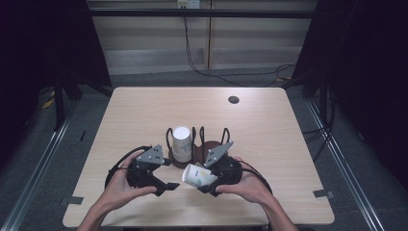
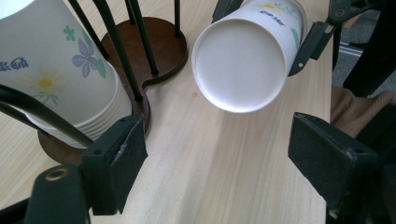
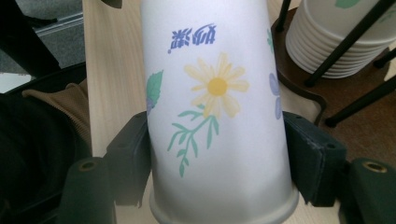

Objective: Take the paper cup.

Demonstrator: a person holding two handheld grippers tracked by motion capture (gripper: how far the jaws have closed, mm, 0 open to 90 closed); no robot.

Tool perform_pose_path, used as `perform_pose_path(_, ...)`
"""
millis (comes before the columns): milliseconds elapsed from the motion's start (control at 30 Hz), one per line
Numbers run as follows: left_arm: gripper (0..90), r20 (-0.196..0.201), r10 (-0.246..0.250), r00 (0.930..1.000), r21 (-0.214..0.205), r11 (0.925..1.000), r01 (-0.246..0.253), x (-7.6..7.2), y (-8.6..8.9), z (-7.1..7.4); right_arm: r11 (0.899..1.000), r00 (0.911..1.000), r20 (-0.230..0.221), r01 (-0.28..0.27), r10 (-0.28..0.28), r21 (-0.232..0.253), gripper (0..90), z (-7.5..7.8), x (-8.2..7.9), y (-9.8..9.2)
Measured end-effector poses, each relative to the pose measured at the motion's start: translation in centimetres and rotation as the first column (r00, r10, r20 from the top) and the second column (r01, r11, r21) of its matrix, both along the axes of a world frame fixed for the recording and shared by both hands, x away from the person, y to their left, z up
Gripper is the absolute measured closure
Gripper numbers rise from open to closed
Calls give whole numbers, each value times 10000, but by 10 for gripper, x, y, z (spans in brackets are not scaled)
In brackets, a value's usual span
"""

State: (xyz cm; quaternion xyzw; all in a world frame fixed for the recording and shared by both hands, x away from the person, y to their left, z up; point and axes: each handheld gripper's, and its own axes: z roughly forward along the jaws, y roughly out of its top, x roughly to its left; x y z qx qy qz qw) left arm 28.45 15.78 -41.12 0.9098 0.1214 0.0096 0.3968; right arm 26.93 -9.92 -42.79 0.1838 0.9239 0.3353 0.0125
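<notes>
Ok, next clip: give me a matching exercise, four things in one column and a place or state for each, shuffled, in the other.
Things:
1. single paper cup
2. stack of cups
3. left tool
4. wire cup holder

Places or states:
A. open, nothing between its jaws
B. clamped on its side in the right tool
C. upside down in the holder's left section
D. standing on the table, dark round wooden base

Pairs: 1-B, 2-C, 3-A, 4-D
</notes>
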Motion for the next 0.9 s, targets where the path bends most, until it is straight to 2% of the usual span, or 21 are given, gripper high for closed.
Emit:
perform_pose_path(67, 188, 85, 51, 10000, 168, 9998, -52, 0, -1, 0, 9999, 10000, 30, -52, 52, -105, 311, 0, 1, 1)
perform_pose_path(200, 184, 23, 94, 10000, 170, 9998, -94, 2, -1, -2, 9996, 9999, -1, -114, 114, -272, 312, 3, 2, 1)
perform_pose_path(367, 183, 41, -64, 10000, 383, 9992, 63, 1, -3, -4, 9981, 9995, -56, -311, 308, -535, 312, 5, 2, 3)
perform_pose_path(433, 183, -39, -23, 10000, 294, 9996, 24, 1, -5, -5, 9971, 9992, -32, -392, 390, -651, 312, 4, 2, 4)
perform_pose_path(500, 183, -78, -155, 9998, 384, 9991, 158, 1, -5, -5, 9964, 9988, -124, -475, 467, -707, 312, 4, 2, 5)
perform_pose_path(567, 188, -276, -203, 9994, 77, 9998, 205, 1, -5, -5, 9959, 9988, -141, -488, 478, -760, 312, 3, 2, 6)
perform_pose_path(667, 202, -76, -152, 9999, 284, 9995, 154, 1, -4, -3, 9956, 9983, -198, -555, 541, -759, 313, 3, 2, 7)
perform_pose_path(800, 202, -99, -160, 9998, 271, 9995, 162, 0, -5, -4, 9913, 9979, -273, -612, 584, -1163, 313, 2, 2, 11)
perform_pose_path(900, 202, -103, -250, 9996, 361, 9990, 253, -1, -7, -6, 9873, 9957, -363, -898, 857, -1311, 312, 3, 2, 16)
